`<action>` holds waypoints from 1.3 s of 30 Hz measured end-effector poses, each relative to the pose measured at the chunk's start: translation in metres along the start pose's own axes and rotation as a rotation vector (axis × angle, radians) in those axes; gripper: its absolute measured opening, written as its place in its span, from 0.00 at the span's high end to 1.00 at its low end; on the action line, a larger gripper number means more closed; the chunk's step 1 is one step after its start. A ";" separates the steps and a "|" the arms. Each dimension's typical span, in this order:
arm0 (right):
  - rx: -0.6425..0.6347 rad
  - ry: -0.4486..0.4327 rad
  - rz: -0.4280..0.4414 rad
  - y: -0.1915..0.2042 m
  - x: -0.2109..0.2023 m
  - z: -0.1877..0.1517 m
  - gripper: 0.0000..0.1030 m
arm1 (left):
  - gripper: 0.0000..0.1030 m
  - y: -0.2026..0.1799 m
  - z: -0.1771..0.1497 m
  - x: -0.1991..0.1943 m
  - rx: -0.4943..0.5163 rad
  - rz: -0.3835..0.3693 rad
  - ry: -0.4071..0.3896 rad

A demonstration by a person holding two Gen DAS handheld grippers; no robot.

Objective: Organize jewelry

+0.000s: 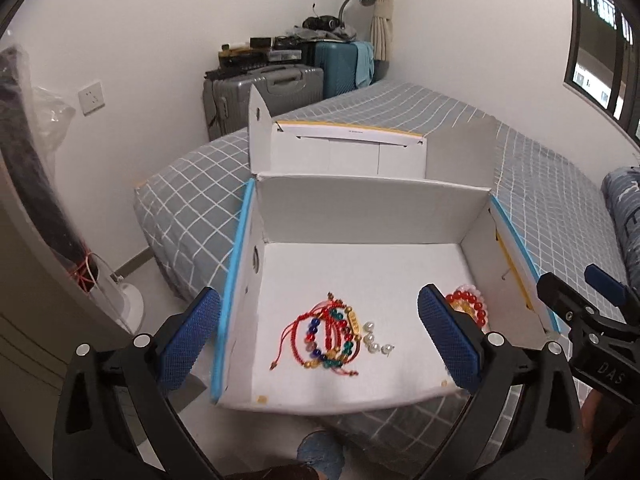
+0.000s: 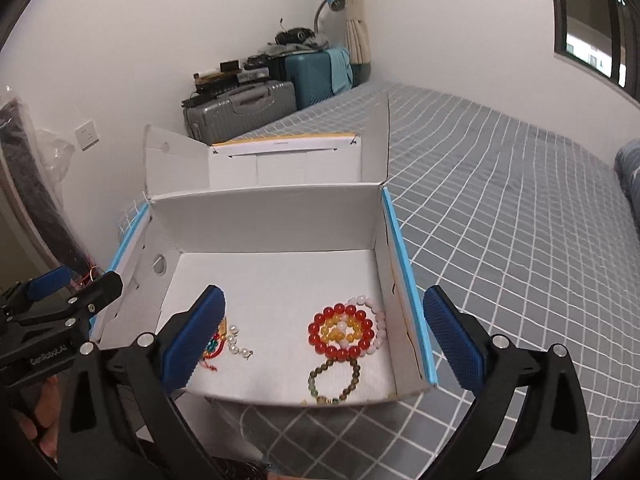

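An open white box (image 1: 360, 208) with blue edges sits on the bed; it also shows in the right wrist view (image 2: 264, 216). Inside lie a tangle of red-cord bracelets (image 1: 326, 334) with coloured beads, white pearl pieces (image 1: 374, 342), a red bead bracelet (image 2: 320, 330) ringing a yellow one (image 2: 340, 328), a pink bracelet (image 2: 378, 316) and an olive-green bracelet (image 2: 332, 378). My left gripper (image 1: 320, 340) is open and empty above the red-cord tangle. My right gripper (image 2: 324, 340) is open and empty above the red bead bracelet.
The box's lid (image 1: 344, 148) stands open behind it. The grey checked bed (image 2: 520, 220) spreads to the right. Suitcases (image 1: 264, 92) stand against the far wall. A fan base (image 1: 128, 304) stands on the floor at the left.
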State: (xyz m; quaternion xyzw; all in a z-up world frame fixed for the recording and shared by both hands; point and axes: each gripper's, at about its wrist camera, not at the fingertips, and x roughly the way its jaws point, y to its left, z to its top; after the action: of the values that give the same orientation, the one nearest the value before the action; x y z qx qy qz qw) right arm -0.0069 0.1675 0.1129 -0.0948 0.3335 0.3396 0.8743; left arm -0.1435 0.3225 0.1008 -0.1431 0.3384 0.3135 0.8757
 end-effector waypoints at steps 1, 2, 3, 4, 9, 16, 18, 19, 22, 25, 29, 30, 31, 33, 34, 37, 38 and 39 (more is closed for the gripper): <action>0.001 -0.007 0.000 0.001 -0.005 -0.003 0.07 | 0.06 0.000 -0.004 -0.005 0.003 -0.001 -0.004; 0.000 -0.015 -0.002 0.002 -0.012 -0.008 0.07 | 0.06 0.000 -0.008 -0.009 0.008 -0.002 -0.008; -0.001 -0.022 -0.005 0.004 -0.016 -0.012 0.07 | 0.06 0.002 -0.013 -0.014 0.013 0.000 -0.015; -0.001 -0.026 -0.008 0.005 -0.020 -0.015 0.07 | 0.06 0.002 -0.016 -0.017 0.014 0.004 -0.018; 0.013 -0.024 -0.024 0.004 -0.035 -0.039 0.07 | 0.06 0.007 -0.040 -0.030 0.026 0.010 -0.028; 0.010 0.015 -0.045 0.000 -0.037 -0.068 0.07 | 0.06 0.002 -0.062 -0.034 0.061 0.016 -0.015; 0.010 0.019 -0.049 -0.001 -0.036 -0.071 0.07 | 0.06 0.001 -0.065 -0.033 0.065 0.016 -0.013; 0.010 0.020 -0.049 -0.002 -0.036 -0.072 0.07 | 0.06 0.000 -0.066 -0.033 0.068 0.014 -0.014; 0.014 0.017 -0.053 -0.003 -0.036 -0.071 0.07 | 0.06 0.000 -0.066 -0.032 0.066 0.011 -0.016; 0.018 0.013 -0.058 -0.004 -0.037 -0.071 0.07 | 0.06 0.000 -0.067 -0.032 0.062 0.006 -0.018; 0.017 0.013 -0.067 -0.005 -0.035 -0.072 0.07 | 0.06 -0.004 -0.069 -0.033 0.066 -0.002 -0.017; 0.016 0.013 -0.070 -0.005 -0.035 -0.071 0.07 | 0.06 -0.005 -0.069 -0.033 0.066 -0.004 -0.014; 0.014 0.012 -0.074 -0.004 -0.035 -0.071 0.07 | 0.06 -0.006 -0.070 -0.033 0.070 -0.007 -0.015; 0.012 0.012 -0.074 -0.004 -0.035 -0.072 0.07 | 0.06 -0.009 -0.070 -0.033 0.075 -0.011 -0.014; 0.011 0.012 -0.075 -0.004 -0.035 -0.072 0.07 | 0.06 -0.010 -0.070 -0.032 0.077 -0.012 -0.012; 0.007 0.011 -0.083 -0.004 -0.034 -0.072 0.07 | 0.05 -0.010 -0.070 -0.031 0.072 -0.012 -0.005; 0.007 0.011 -0.082 -0.004 -0.034 -0.072 0.07 | 0.05 -0.010 -0.071 -0.031 0.072 -0.011 -0.005; 0.007 0.011 -0.082 -0.004 -0.034 -0.072 0.07 | 0.05 -0.011 -0.071 -0.031 0.073 -0.009 -0.007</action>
State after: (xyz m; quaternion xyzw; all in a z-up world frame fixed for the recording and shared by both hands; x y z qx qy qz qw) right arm -0.0602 0.1185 0.0803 -0.1072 0.3351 0.3017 0.8861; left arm -0.1901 0.2675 0.0710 -0.1113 0.3459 0.2973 0.8829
